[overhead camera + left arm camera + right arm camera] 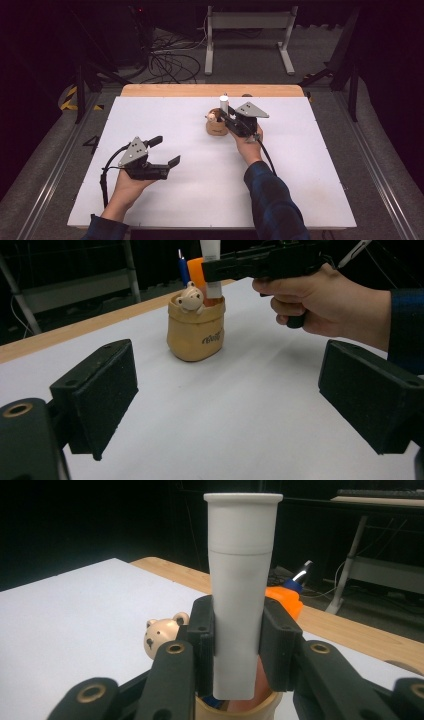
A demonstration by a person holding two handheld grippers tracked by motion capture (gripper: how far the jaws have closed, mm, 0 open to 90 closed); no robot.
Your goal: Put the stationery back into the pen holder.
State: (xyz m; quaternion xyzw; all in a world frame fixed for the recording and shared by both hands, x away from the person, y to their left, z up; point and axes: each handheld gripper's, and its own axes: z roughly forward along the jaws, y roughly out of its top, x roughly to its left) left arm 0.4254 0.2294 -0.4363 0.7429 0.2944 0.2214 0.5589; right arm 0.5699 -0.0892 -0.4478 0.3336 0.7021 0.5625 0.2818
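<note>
At seven o'clock on the white table (pixel 300 190), the left gripper (pixel 167 150) rests with jaws spread, empty. Farther off at twelve, the right gripper (pixel 237 645) clamps a white plastic tube (pixel 241 580) upright, its foot inside the tan bear-faced ceramic pot (pixel 196 330). This looks like the placing step; next, lower and release. The pot's interior is hidden, and the orange and blue items (pixel 192 267) behind are hard to identify.

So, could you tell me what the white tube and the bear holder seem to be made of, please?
The white tube, clamped in the right gripper, looks like soft matte plastic: a smooth, dull skin, with a seam below its cap. The bear holder looks like glazed ceramic or resin shaped like a tan sack: moulded folds and a faint sheen, though the look leaves that open.
</note>
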